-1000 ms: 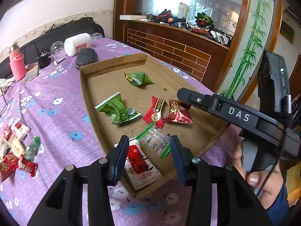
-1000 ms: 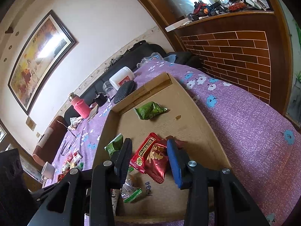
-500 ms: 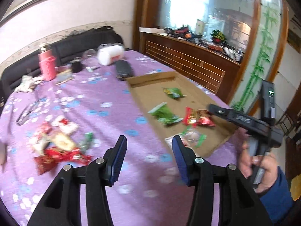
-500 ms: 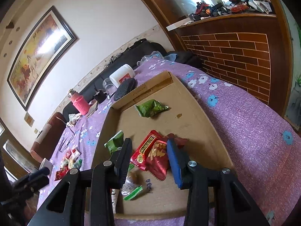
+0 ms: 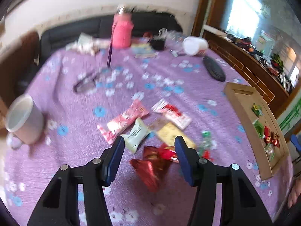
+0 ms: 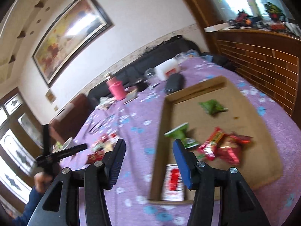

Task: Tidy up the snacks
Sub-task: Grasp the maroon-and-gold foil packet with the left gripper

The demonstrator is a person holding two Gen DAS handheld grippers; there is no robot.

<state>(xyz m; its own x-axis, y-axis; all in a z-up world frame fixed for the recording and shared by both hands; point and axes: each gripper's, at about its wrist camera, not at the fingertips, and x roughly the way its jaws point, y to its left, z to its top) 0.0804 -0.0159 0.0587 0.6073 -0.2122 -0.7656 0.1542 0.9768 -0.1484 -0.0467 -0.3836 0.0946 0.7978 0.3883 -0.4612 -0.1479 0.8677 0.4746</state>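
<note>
- Left gripper (image 5: 149, 157): jaws opening, empty, poised above loose snack packets (image 5: 150, 130) mid-surface.
- Right gripper (image 6: 148, 163): jaws opening, empty, over cardboard tray (image 6: 160, 131) left wall.
- Tray near surface's right edge, holding several packets (image 6: 223, 146).

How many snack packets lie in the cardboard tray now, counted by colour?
Green packets: 2
Red packets: 2
Clear packet: 1
White-and-red packet: 1
Total in the tray: 6
</note>
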